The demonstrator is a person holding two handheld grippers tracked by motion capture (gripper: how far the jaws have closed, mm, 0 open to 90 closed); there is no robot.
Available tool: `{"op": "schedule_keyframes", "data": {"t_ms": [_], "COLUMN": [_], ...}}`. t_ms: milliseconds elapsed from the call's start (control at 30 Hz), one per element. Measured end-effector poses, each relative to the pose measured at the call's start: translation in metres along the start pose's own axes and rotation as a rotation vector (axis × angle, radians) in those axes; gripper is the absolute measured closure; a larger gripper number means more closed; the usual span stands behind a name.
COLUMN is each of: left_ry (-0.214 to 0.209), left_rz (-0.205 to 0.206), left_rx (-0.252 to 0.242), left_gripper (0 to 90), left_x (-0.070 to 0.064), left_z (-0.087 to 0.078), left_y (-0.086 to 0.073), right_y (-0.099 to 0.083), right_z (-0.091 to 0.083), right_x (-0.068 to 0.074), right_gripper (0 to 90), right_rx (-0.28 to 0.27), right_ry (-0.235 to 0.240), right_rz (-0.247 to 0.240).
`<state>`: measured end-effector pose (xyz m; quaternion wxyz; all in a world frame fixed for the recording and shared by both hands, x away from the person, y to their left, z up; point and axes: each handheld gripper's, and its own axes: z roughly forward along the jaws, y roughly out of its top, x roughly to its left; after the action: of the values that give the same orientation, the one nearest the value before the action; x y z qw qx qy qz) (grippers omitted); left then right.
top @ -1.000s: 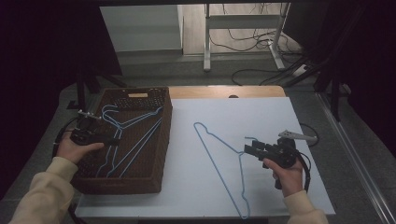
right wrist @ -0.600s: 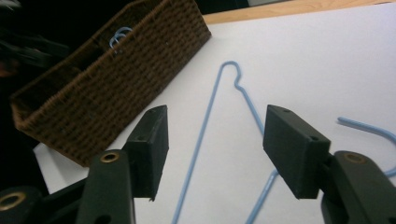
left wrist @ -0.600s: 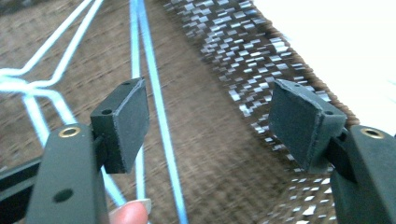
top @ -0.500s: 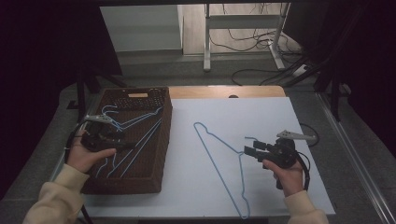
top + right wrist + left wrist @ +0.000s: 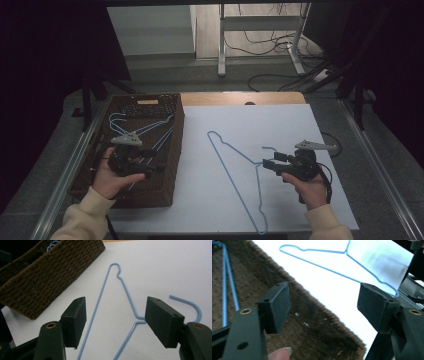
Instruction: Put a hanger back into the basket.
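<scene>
The right gripper (image 5: pixel 270 165) is held over the white table sheet (image 5: pixel 280 120) with its jaws spread wide and nothing between them, just above the neck of a blue wire hanger (image 5: pixel 235 170) that is laid flat on the sheet, its hook (image 5: pixel 190 303) seen just beyond the right-hand jaw in the right gripper view. The left gripper (image 5: pixel 150 167) is likewise held open and empty over the brown wicker basket (image 5: pixel 175 150), in which further blue wire hangers (image 5: pixel 145 130) are lying, the basket being set at the sheet's left edge.

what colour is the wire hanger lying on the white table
Light blue. The hanger shows best in the right gripper view, lying flat on the white table.
</scene>
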<state>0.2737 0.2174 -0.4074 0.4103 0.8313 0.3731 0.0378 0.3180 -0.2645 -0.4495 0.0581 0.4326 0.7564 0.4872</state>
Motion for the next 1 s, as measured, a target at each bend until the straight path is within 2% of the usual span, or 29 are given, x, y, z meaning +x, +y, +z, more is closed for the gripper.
{"op": "schedule_keyframes", "data": {"t_ms": [133,333,633,1000], "left_ry": [-0.019,-0.03,0.0,0.027], "left_rz": [0.011,0.026,0.014,-0.003], "left_rx": [-0.015,-0.005,-0.027,-0.028], "left_gripper": [27.1,27.1,27.3,27.0], "left_x": [-0.009,-0.019,-0.022,-0.019], "left_z": [0.006,0.014,0.017,0.015], "left_y": [-0.001,-0.001,-0.005,-0.012], "right_y": [-0.001,-0.004,-0.004,-0.001], "right_z": [0.001,-0.003,-0.008,-0.007], "right_x": [0.0,-0.003,-0.006,-0.003], "right_gripper": [33.1,32.8,31.3,30.0], "right_rx": [0.019,0.04,0.059,0.098], "right_ry": [-0.015,-0.035,-0.049,-0.072], "right_rz": [-0.02,-0.034,-0.05,-0.102]}}
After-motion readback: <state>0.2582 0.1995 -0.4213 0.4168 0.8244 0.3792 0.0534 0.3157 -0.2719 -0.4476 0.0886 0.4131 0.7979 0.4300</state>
